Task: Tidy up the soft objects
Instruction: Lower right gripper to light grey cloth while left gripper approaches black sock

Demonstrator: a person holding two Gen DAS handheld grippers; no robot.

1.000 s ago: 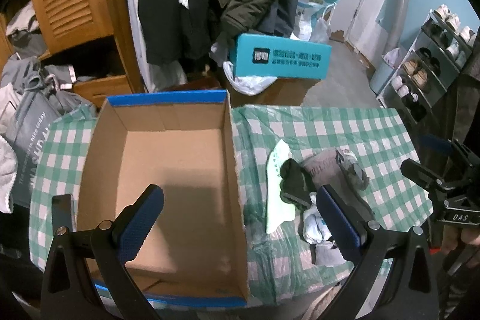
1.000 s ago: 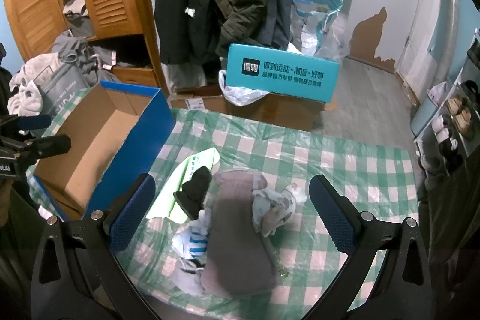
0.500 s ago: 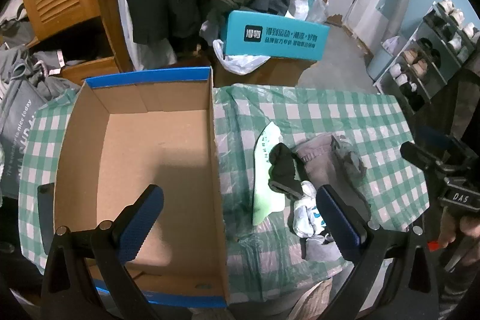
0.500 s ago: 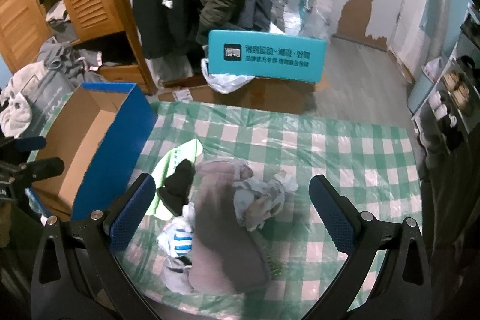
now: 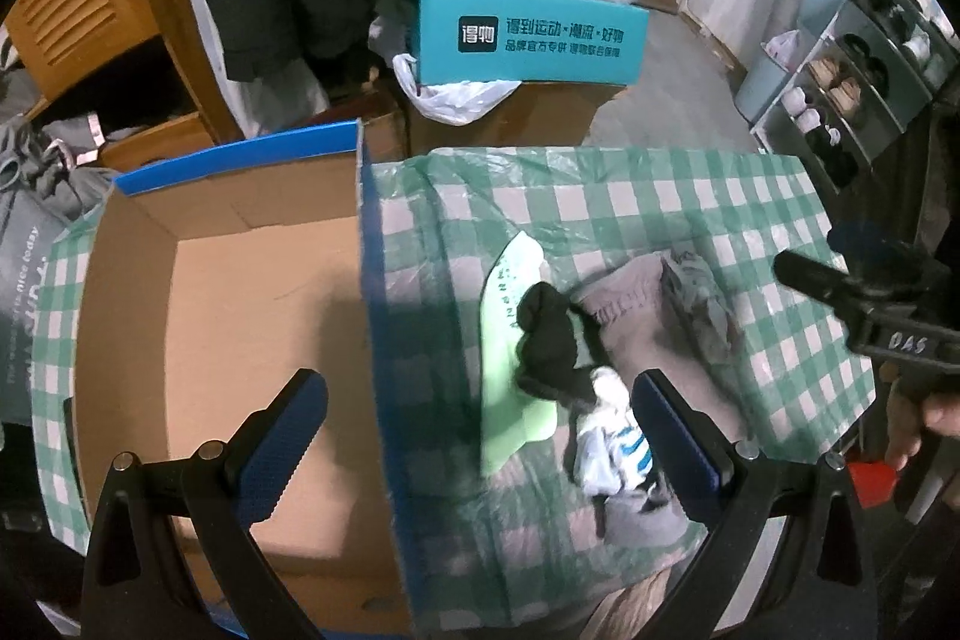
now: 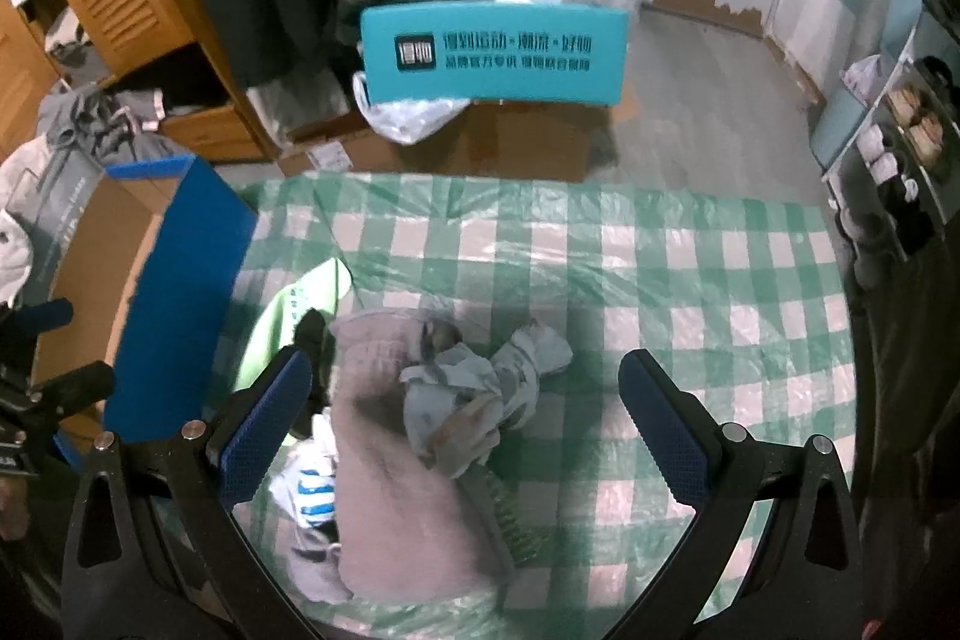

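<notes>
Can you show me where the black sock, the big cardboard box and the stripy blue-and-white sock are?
black sock (image 5: 549,340): left wrist view, on its bunched middle.
cardboard box (image 5: 252,304): left wrist view, on its bare brown floor.
blue-and-white sock (image 5: 618,445): left wrist view, on its stripes.

The bench (image 6: 660,244) is covered by a green-and-white checked cloth under clear plastic. At its left end sits an open cardboard box (image 5: 240,316) with blue outer walls, nothing visible inside. Just beside the box lies a pale green flat sheet (image 5: 510,340), and a black sock (image 5: 549,340) rests partly on it. Next to that, a grey garment (image 6: 384,436) is spread out, with a crumpled light blue-grey cloth (image 6: 480,394) on top and a white sock with blue stripes (image 5: 612,436) at its near-left edge.
</notes>
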